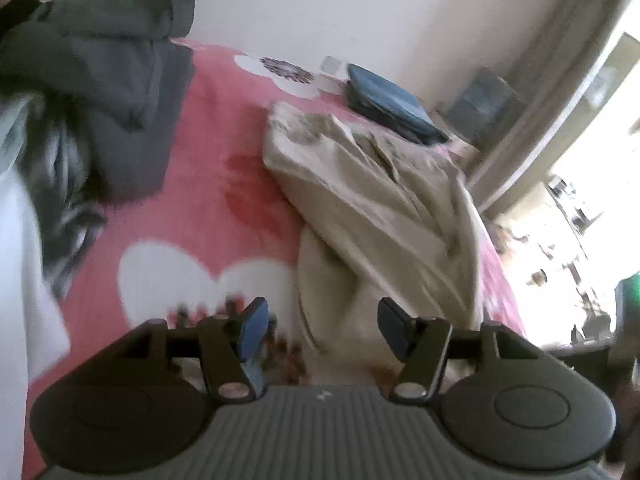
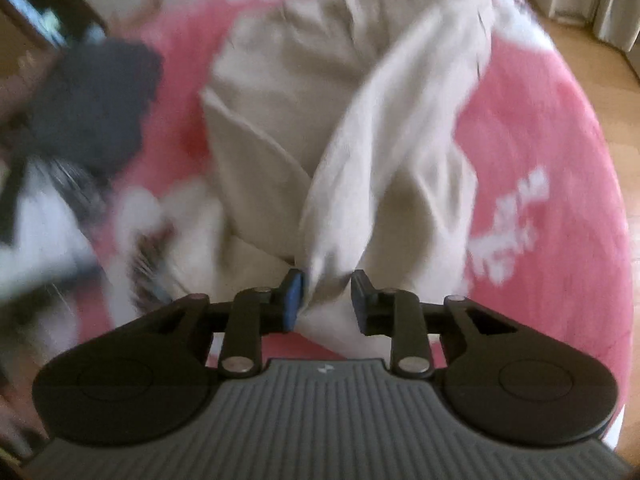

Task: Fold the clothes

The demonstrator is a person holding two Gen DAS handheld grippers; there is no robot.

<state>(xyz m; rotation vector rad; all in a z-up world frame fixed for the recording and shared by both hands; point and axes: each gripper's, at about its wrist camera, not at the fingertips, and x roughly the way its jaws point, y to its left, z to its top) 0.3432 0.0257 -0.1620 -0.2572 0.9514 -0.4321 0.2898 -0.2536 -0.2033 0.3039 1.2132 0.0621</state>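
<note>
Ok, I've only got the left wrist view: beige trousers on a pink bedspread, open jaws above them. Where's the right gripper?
Observer: The right gripper has cloth of the beige trousers gathered and pinched between its fingers.
Operator: Which part?
Observer: The paler leg that lies slantwise across the other one.
Operator: Anything beside it?
Observer: White lettering on the pink bedspread, to the right of the trousers.

Bed w/ pink heart blanket [image 1: 208, 128]: beige trousers [image 1: 360, 184], grey garment [image 1: 120, 92], blue folded item [image 1: 392, 100].
</note>
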